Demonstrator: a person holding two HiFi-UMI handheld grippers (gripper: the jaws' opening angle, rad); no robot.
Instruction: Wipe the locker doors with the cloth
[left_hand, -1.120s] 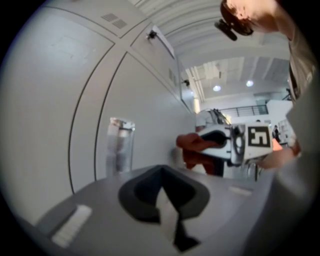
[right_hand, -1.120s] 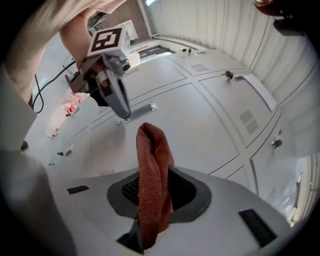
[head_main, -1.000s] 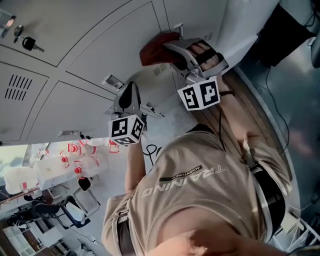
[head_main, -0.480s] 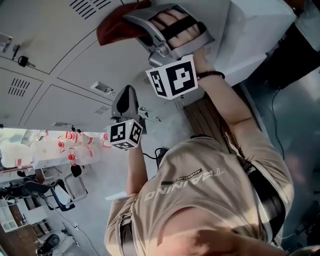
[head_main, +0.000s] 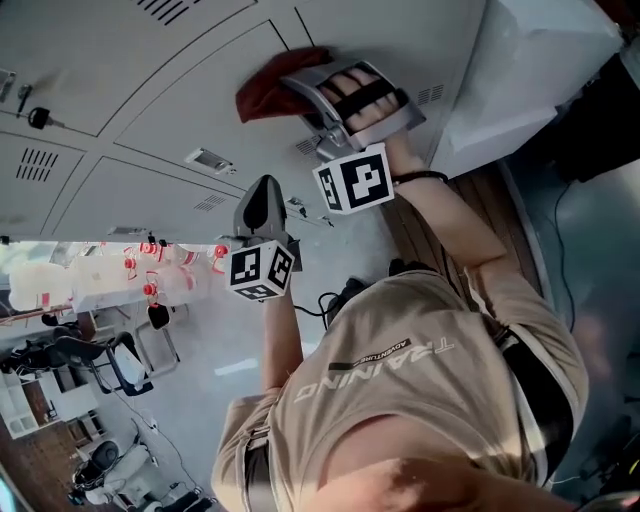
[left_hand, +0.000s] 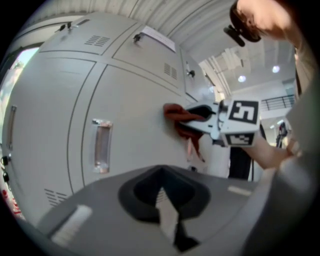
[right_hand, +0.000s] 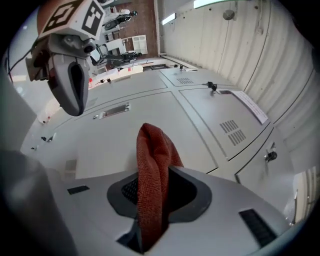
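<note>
A bank of grey metal locker doors (head_main: 190, 95) fills the upper part of the head view. Each door is a flat panel with a block of vent slots (right_hand: 233, 131) and a recessed handle (left_hand: 101, 146). A key (head_main: 38, 117) sticks out of a lock on a door at the far left, and a white paper label (right_hand: 248, 106) is fixed to another door. Beyond the lockers the room opens out, with a table bearing red-capped bottles (head_main: 150, 272) and a dark office chair (head_main: 112, 362) on the pale floor. A black cable (head_main: 335, 297) lies on the floor near the person, whose beige T-shirt (head_main: 420, 385) takes up the lower half of the head view.

The right gripper (right_hand: 149, 220) is raised to the lockers, its jaws clamped on a rust-red woven cloth (right_hand: 152, 165). The cloth stands out from between the jaws as a folded bunch. In the left gripper view the bunch lies against the face of one door, between that door and the gripper's tip, with a loose end hanging from it. The hand in the gripper's strap shows behind it, and its marker cube (head_main: 352, 180) sits at the wrist.

The left gripper (left_hand: 167, 215) has its jaws together with nothing between them. It hangs below the right gripper in the head view, near the door face and apart from the cloth; no view shows whether its tip touches the metal. Its own marker cube (head_main: 262, 272) faces the head camera.
</note>
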